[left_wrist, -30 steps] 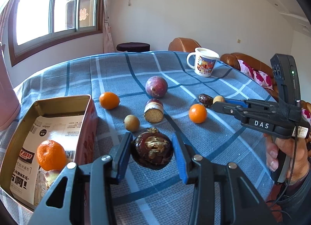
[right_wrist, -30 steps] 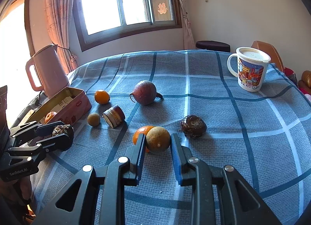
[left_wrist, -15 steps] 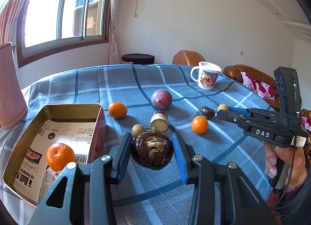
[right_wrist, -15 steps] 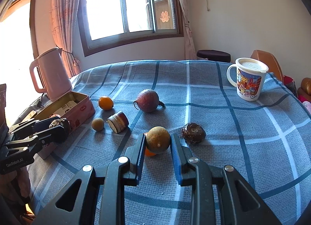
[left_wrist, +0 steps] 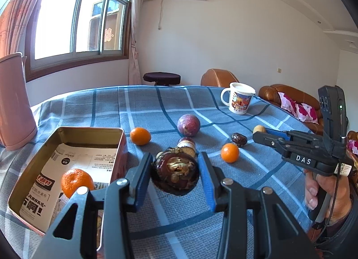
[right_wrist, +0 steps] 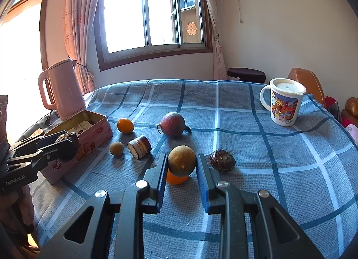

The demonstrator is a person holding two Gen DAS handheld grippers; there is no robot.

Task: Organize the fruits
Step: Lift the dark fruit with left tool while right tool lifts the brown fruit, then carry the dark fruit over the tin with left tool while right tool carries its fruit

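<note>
- Gripping a dark, wrinkled fruit (left_wrist: 175, 172), the left gripper (left_wrist: 175, 175) has its pads pressed on both sides of it and holds it above the cloth, just beside the tin (left_wrist: 67, 130).
- The right gripper (right_wrist: 181, 165) is closed on a tan round fruit (right_wrist: 182, 163), held clear of the cloth, with an orange (right_wrist: 175, 179) lying right below it.
- The tin is open, lined with printed paper, and has a mandarin (left_wrist: 77, 181) inside near its front.
- On the blue checked cloth (right_wrist: 279, 169) lie another orange (right_wrist: 125, 125), a purple-red fruit (right_wrist: 172, 124), a cut piece (right_wrist: 139, 146), a small tan fruit (right_wrist: 116, 148) and a dark brown fruit (right_wrist: 222, 160).
- A mug (right_wrist: 285, 102) stands at the far right of the cloth; a pink kettle (right_wrist: 63, 88) stands behind the tin.
</note>
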